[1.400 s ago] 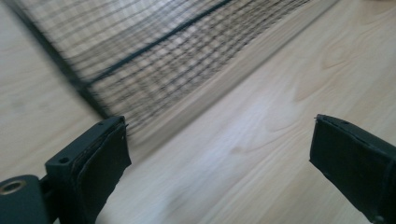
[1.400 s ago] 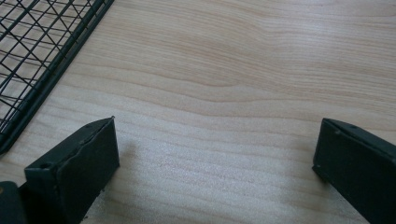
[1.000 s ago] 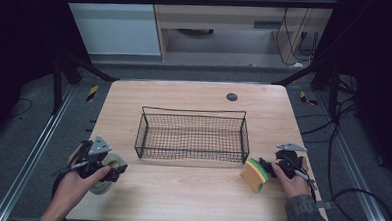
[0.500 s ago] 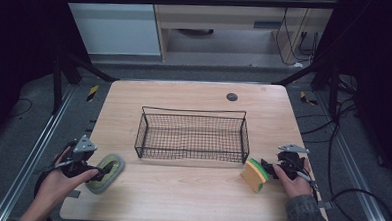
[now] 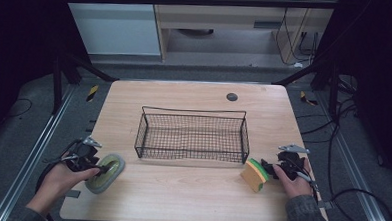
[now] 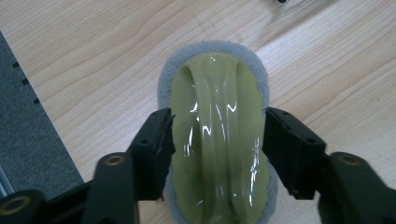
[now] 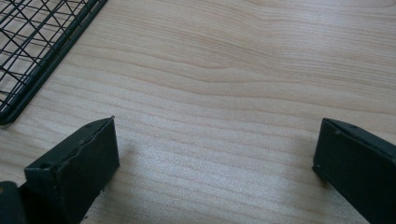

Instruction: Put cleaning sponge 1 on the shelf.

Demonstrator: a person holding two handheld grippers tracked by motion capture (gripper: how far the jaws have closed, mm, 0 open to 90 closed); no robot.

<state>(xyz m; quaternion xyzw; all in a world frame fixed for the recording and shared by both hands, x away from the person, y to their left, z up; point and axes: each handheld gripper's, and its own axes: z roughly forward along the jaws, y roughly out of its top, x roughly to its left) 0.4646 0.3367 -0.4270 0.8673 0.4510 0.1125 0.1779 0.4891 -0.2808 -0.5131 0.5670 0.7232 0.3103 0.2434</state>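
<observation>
Since the earlier frames the left gripper has shifted to the left end of the scrubber, and its jaws have just been closing with the scrubber between them. That looks like the grasp before a lift toward the basket.

In the high view, the scrubber lies on the table near its front left corner, well apart from the basket, which stands empty at the middle. The sponge lies just beside the right gripper, near the basket's right front corner.

In the left gripper view, both pads sit against the sides of the scrubber's green body, about half closed.

In the right gripper view, the jaws stand wide apart over bare wood, gripping nothing.
</observation>
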